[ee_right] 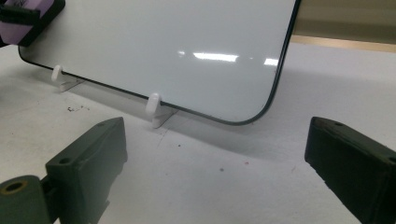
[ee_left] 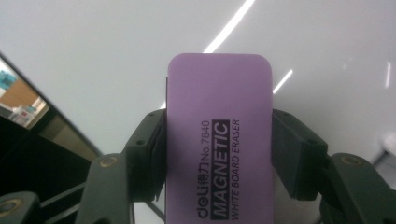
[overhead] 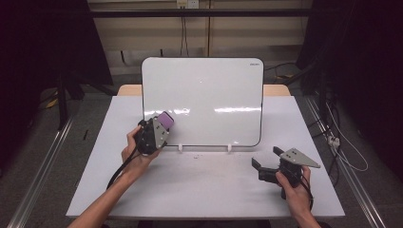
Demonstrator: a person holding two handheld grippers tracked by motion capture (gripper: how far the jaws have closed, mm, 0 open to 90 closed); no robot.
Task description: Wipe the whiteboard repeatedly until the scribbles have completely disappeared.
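While the left gripper (overhead: pixel 159 127) holds its fingers clamped on the purple eraser (ee_left: pixel 219 140) at the whiteboard's (overhead: pixel 209 95) seven o'clock corner, the wiping step looks underway; next, press flat and sweep. Right gripper (overhead: pixel 268 161) rests on the desk (overhead: pixel 199 190), fingers apart.

A white worktop (overhead: pixel 199 190) sits on a light wooden frame whose corners peek out at the far edge. Its surface is matte and a little scuffed, with small dark specks and a faint reddish dot or two near the front of the board. Standing on it, towards the back and tilted rearward, is a whiteboard (overhead: pixel 209 95) with a thin dark rim, propped in two small white clip stands (ee_right: pixel 156 109) that rest flat on the worktop. The board's face is wiped clean and catches streaks of ceiling light.
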